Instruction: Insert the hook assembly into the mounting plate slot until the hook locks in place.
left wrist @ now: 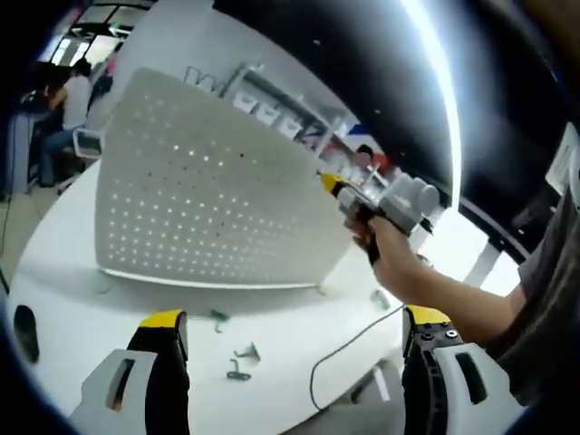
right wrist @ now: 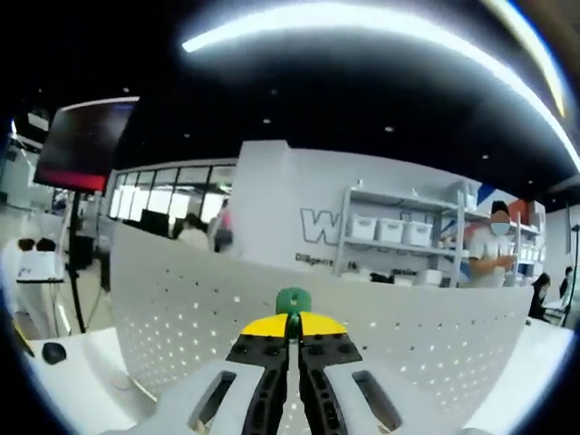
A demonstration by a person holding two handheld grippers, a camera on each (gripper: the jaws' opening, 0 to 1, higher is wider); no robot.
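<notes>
White surface [left wrist: 82, 308] carrying the upright pegboard [left wrist: 208, 199], with spare hooks [left wrist: 237, 361] and a cable [left wrist: 349, 349] lying loose beneath the wide-open, empty left claw [left wrist: 294, 340]; right claw [right wrist: 292, 337] pinching the green hook [right wrist: 292, 300] tight just before the holes, needing squaring to a slot, then pressing straight until locking.

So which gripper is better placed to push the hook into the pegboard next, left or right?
Right. The right gripper is shut on a green hook, held right up at the white pegboard. The left gripper hangs open and empty, back from the board, above spare hooks on the table.
</notes>
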